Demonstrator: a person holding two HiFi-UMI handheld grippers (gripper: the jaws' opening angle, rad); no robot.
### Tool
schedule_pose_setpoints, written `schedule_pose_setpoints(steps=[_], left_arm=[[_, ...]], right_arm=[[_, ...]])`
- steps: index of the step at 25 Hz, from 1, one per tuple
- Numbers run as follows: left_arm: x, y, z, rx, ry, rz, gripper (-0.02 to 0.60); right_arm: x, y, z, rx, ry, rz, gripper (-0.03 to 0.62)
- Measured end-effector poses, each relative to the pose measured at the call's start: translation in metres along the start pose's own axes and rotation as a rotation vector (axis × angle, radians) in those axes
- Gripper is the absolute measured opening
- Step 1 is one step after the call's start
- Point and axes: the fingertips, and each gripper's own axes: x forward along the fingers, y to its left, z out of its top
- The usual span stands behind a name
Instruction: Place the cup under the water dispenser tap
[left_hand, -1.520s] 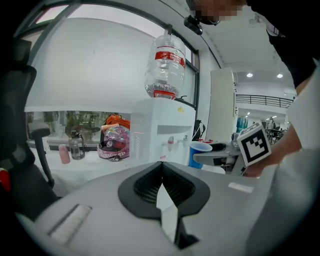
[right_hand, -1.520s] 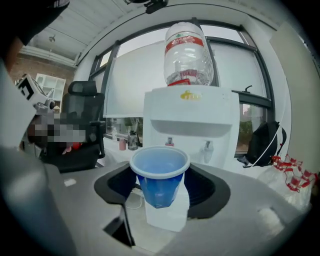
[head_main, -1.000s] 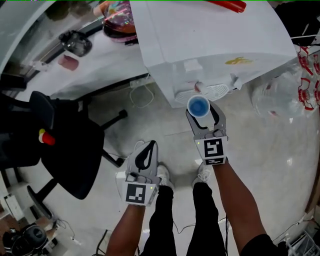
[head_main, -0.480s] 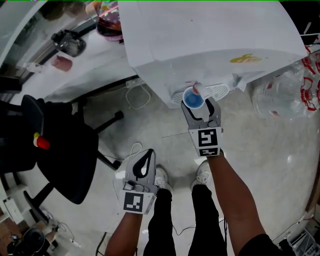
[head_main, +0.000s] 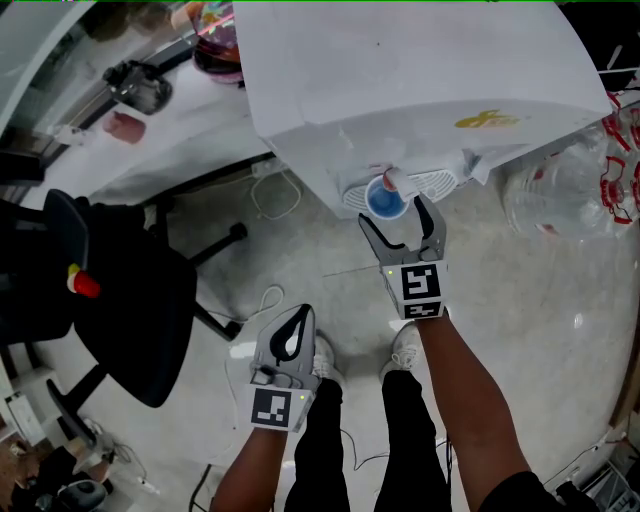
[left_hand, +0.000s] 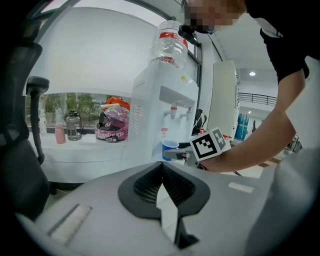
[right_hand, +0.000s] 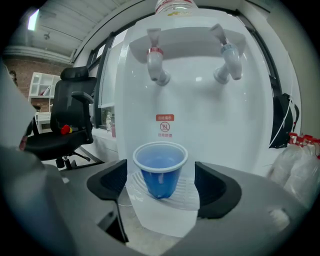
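Standing at the left, a black office chair (head_main: 130, 300) sat beside the left gripper (head_main: 298, 318), whose jaws were pressed together with nothing between them. Right of it, the right gripper (head_main: 396, 218) had just been opening its jaws; they stood wide on either side of the blue cup (right_hand: 160, 170), clear of its wall. The cup sat upright on the drip tray (right_hand: 187, 196) of the white water dispenser (right_hand: 200, 115), below the red-ringed tap (right_hand: 156, 62). A clear plastic bottle (head_main: 560, 195) lay further right.

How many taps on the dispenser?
2: red tap at left, over the cup; blue tap at right. None seem hidden.
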Motion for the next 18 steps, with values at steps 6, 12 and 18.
schedule_pose_setpoints(steps=[6, 12, 18], left_arm=[[-0.01, -0.003, 0.022, 0.013, -0.005, 0.01, 0.017], [-0.027, -0.012, 0.082, 0.037, -0.07, 0.008, 0.015], [-0.056, -0.018, 0.125, 0.036, -0.097, -0.008, 0.015]], right_arm=[[-0.053, 0.02, 0.032, 0.029, -0.054, 0.005, 0.369], [-0.13, 0.038, 0.12, -0.023, -0.243, -0.046, 0.188], [-0.199, 0.048, 0.165, 0.003, -0.168, -0.055, 0.003]])
